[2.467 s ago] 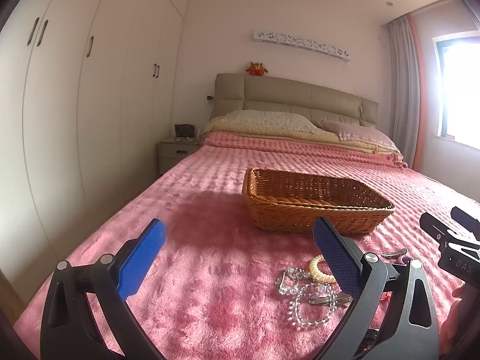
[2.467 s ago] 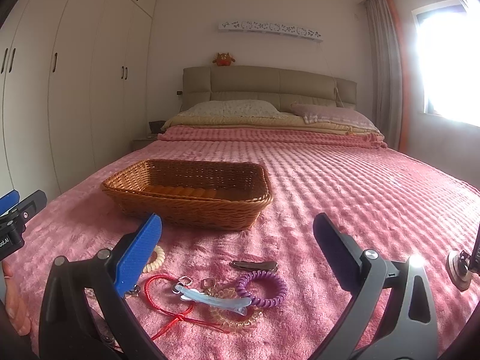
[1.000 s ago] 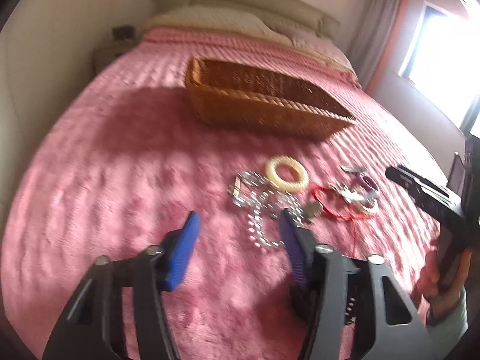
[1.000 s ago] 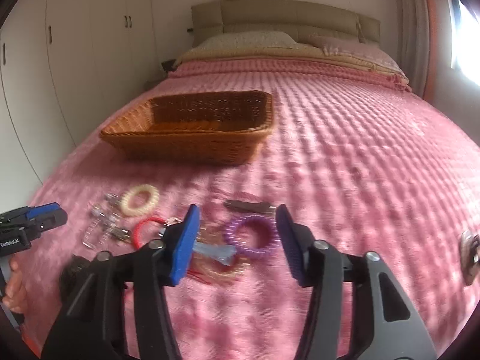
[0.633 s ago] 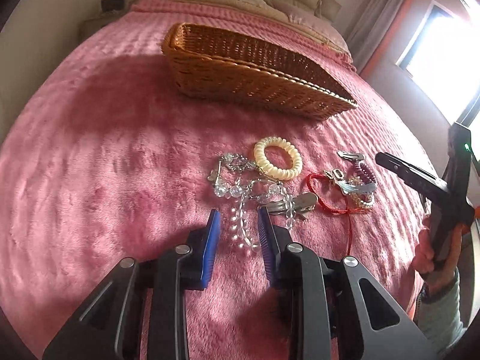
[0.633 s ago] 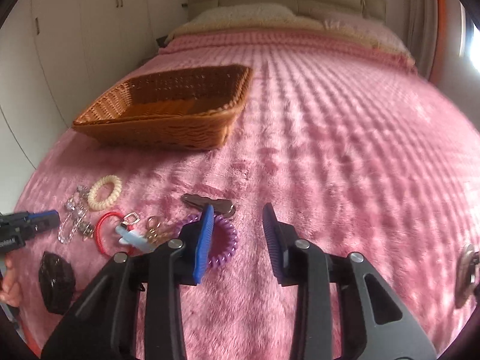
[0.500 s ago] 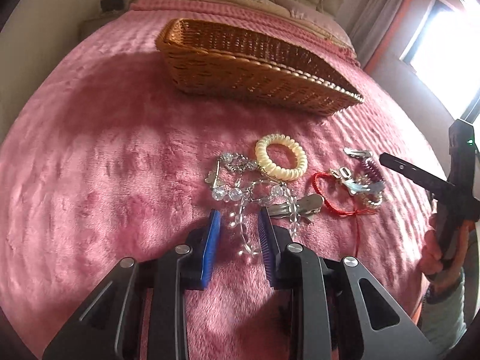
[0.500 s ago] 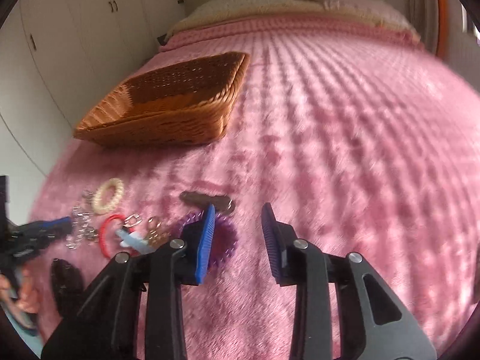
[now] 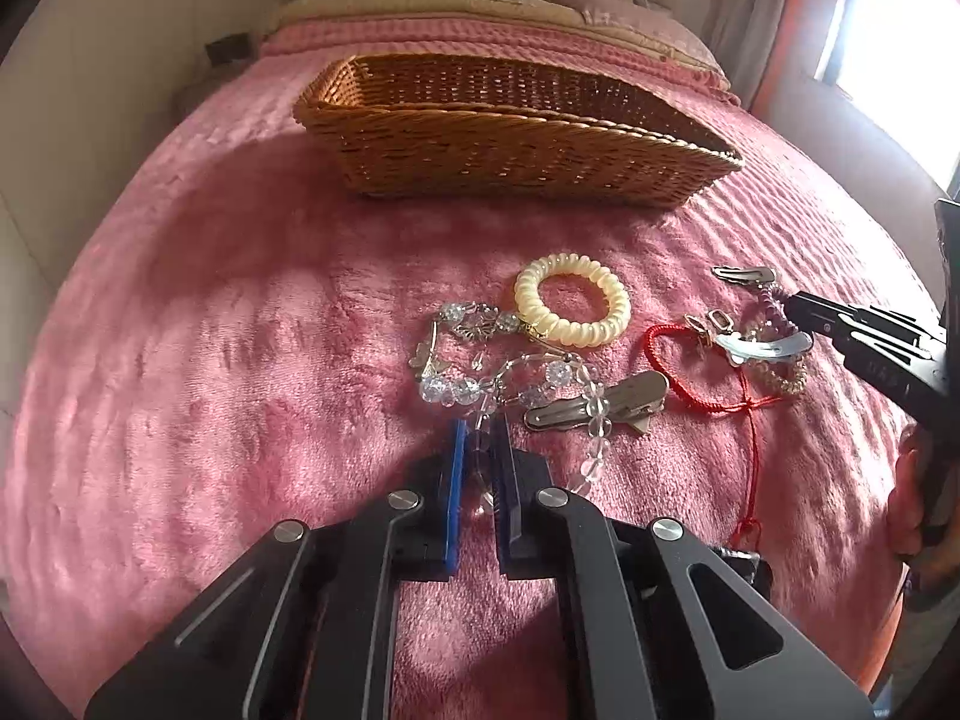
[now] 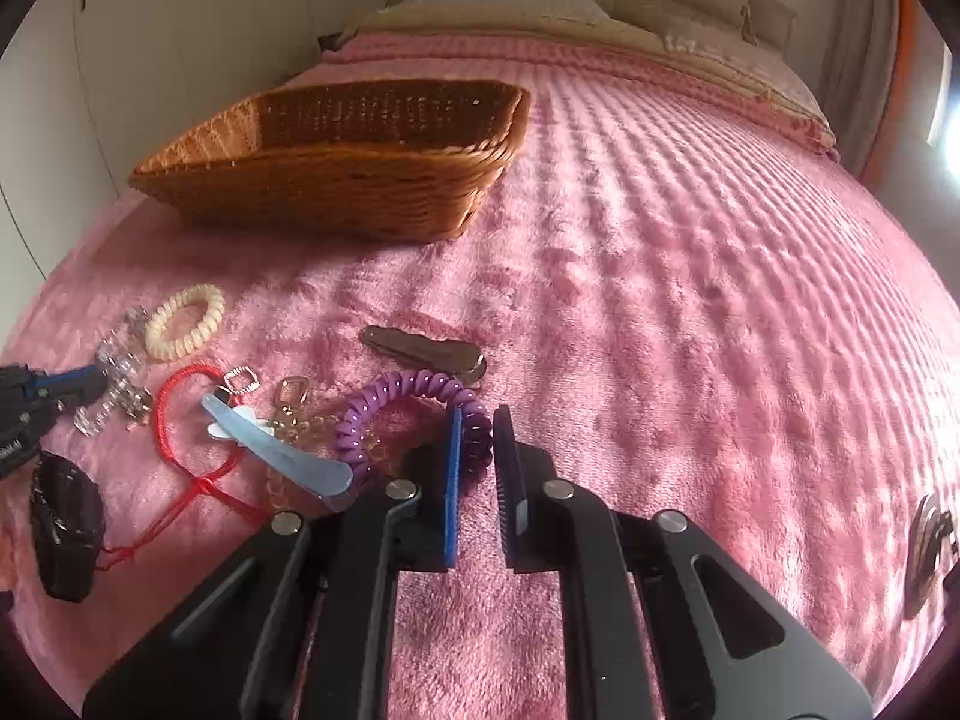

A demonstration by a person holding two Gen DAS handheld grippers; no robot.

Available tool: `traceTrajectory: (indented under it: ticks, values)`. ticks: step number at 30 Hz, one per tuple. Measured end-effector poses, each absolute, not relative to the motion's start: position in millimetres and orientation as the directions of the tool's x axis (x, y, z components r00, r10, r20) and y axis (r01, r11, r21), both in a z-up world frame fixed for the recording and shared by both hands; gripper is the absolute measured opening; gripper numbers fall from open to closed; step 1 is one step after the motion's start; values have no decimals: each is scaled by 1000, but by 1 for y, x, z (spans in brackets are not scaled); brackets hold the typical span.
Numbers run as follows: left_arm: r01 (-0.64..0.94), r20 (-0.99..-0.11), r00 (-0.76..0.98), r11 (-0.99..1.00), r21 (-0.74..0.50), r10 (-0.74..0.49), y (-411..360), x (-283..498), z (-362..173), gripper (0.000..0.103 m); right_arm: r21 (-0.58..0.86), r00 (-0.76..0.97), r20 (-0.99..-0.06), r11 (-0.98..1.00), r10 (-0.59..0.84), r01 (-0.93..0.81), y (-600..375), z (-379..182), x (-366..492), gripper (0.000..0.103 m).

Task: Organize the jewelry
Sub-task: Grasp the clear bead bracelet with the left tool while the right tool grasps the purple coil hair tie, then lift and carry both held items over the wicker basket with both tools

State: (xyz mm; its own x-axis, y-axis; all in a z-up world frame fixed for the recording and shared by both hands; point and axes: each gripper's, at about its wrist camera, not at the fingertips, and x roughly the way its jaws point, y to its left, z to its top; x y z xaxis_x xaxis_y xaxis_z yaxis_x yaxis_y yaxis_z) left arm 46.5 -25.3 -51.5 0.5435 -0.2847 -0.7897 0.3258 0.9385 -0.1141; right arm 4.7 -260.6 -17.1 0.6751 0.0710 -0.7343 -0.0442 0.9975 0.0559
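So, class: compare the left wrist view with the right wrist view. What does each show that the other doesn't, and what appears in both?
Only the left wrist view shows the left gripper pinching the clear crystal bead bracelet, with the silver metal hair clip beside it.

Only the right wrist view shows the right gripper closed around the purple coiled hair tie and a black pouch-like object.

Both show the woven wicker basket, cream coiled hair tie, red string bracelet and pink blanket.
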Motion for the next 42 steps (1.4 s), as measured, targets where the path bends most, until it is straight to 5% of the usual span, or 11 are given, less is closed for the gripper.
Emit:
traceTrajectory:
  ticks: [11, 19, 22, 26, 30, 34, 42]
  values:
    - [402, -678, 556, 870, -286, -480, 18, 12, -14, 6, 118, 717, -688, 992, 110, -39, -270, -7, -12, 9]
    - [308, -771, 507, 917, -254, -385, 55, 3, -42, 7, 109, 710, -696, 993, 106, -41, -267, -15, -11, 9]
    - [303, -774, 508, 920, -249, -378, 59, -2, -49, 14, 96, 706, -702, 995, 94, -36, -267, -19, -10, 9]
    - [294, -771, 553, 940, -173, -315, 54, -4, -44, 40, 90, 708, -700, 995, 88, -34, -266, -21, -10, 9]
    - [323, -786, 551, 940, -111, -282, 42, 0, -46, 32, 82, 706, -704, 996, 75, -23, -266, -24, -9, 9]
    - [341, -790, 582, 940, 21, -194, 20, -2, -53, 6, 72, 706, -707, 997, 41, 14, -269, -24, -8, 9]
    - [328, -779, 572, 942, -72, -258, 34, 1, -53, 6, 99, 661, -750, 993, 28, 71, -282, -34, 2, 11]
